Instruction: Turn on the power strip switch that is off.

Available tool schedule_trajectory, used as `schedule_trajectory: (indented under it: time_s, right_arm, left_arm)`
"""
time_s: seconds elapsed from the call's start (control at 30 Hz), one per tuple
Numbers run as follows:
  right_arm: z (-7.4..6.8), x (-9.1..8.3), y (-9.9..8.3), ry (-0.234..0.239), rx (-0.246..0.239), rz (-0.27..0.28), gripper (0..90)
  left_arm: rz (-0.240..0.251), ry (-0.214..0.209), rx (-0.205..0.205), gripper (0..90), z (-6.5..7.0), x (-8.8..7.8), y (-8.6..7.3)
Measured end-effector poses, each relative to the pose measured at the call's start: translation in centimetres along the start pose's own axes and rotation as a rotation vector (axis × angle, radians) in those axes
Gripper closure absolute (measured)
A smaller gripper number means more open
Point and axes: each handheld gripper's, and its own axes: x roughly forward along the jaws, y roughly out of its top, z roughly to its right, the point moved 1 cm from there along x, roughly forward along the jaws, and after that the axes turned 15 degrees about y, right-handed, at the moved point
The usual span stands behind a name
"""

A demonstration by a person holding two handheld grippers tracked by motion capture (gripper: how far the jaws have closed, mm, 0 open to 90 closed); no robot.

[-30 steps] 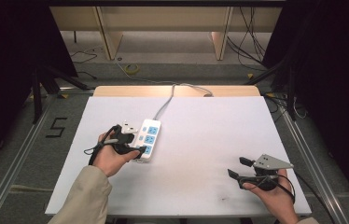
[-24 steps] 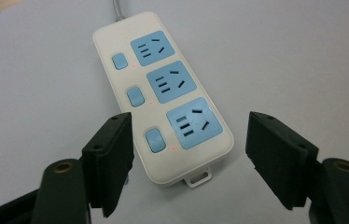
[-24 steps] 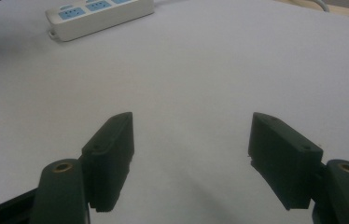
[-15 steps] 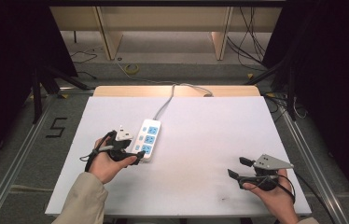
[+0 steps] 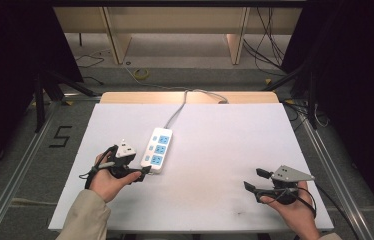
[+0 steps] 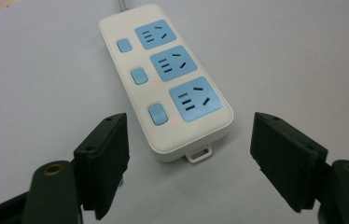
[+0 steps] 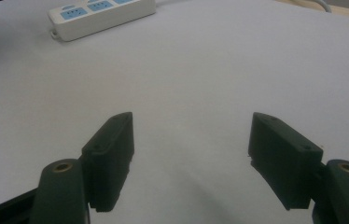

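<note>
Risk — left gripper [image 6: 189,163] jaws, just opened wide and empty, sit just short of power strip [image 6: 163,77]; careless advance shoves it. Right gripper [image 7: 191,158] open, well apart

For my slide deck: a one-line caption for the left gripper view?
Open left gripper facing the near end of a white power strip with three blue sockets.

My jaws are black; the strip [image 6: 165,79] is white with blue sockets and switches, on a white table [image 5: 225,140]
</note>
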Motion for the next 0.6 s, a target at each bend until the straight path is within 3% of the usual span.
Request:
schedule_trajectory:
  time_s: [0.17,0.6]
  right_arm:
    - [0.0,0.0,0.0,0.002,-0.001,0.000,32.1]
    - [0.0,0.0,0.0,0.008,-0.006,0.003,32.0]
  left_arm:
    - [0.025,0.002,-0.019,25.8,-0.3,-0.3,-0.9]
    - [0.048,0.030,-0.018,23.5,-0.9,-0.7,-2.8]
